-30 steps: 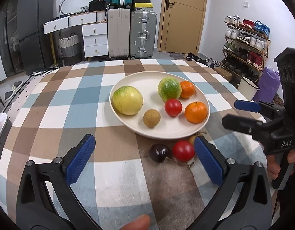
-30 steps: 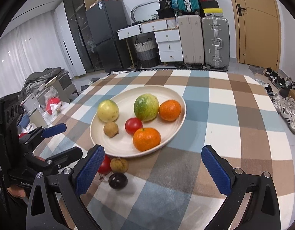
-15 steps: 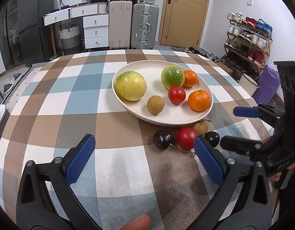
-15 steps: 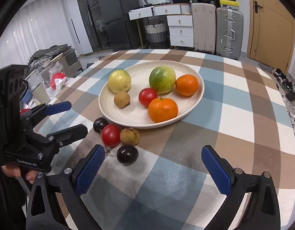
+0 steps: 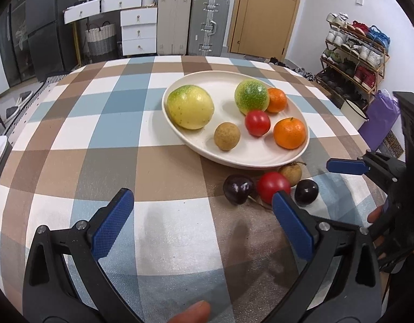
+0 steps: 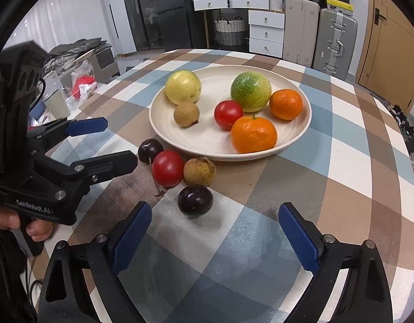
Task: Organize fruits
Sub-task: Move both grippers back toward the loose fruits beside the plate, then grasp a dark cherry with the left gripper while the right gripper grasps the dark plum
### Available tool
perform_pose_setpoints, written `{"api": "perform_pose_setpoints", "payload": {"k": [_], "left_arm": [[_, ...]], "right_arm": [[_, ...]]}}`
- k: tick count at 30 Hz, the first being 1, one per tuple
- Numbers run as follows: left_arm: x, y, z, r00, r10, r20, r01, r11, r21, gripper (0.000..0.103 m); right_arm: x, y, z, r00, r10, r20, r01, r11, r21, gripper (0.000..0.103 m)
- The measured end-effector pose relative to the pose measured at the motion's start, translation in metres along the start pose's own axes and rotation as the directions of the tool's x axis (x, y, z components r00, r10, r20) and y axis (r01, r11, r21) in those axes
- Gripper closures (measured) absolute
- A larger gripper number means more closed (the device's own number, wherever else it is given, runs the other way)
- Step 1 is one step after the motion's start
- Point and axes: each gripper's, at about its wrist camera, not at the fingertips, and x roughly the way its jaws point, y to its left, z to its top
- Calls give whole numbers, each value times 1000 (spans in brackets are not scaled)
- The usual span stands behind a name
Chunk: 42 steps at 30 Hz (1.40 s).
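Six smooth round fruits on a matte cream plate [image 6: 295, 134], centre frame, over checked woven cloth [image 6: 341, 167]. Below the plate's near rim, four loose: glossy red tomato [image 6: 168, 168], rough tan longan [image 6: 199, 171], two dark shiny plums [image 6: 195, 200] [image 6: 150, 150]. Right gripper [image 6: 215, 231] spread wide, empty, nearest plum just above its gap. Left gripper [image 5: 201, 223] likewise wide, empty, fruits near its right pad.

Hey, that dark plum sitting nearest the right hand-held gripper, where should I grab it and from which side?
Grip the dark plum across its round middle, coming straight in from the near side with the right hand-held gripper. It is open and roughly lined up with it. The plum's left and right flanks look clear; the red tomato and brown longan crowd only its far side.
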Motion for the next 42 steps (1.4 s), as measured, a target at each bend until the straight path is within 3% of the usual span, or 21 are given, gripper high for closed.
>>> {"api": "perform_pose_setpoints", "payload": {"k": [3, 11, 17, 26, 39, 42], "left_arm": [[5, 2, 1, 1000, 9, -19, -9, 1000, -9, 0], [17, -1, 1, 997, 30, -71, -30, 1000, 7, 0], [21, 2, 5, 997, 47, -68, -47, 999, -1, 1], [26, -5, 7, 997, 6, -78, -4, 1000, 31, 21], [20, -16, 6, 983, -168, -75, 173, 983, 68, 81], [17, -19, 5, 984, -166, -68, 171, 982, 76, 81]], "right_arm": [[0, 3, 1, 1000, 2, 2, -2, 1000, -13, 19], [3, 4, 0, 1000, 7, -7, -7, 1000, -15, 32], [3, 4, 1, 1000, 12, -5, -12, 1000, -11, 42], [2, 5, 1, 1000, 26, 0, -26, 1000, -15, 54], [-1, 8, 0, 998, 56, 9, -56, 998, -24, 62], [-1, 6, 0, 998, 63, 11, -62, 998, -18, 62]]}}
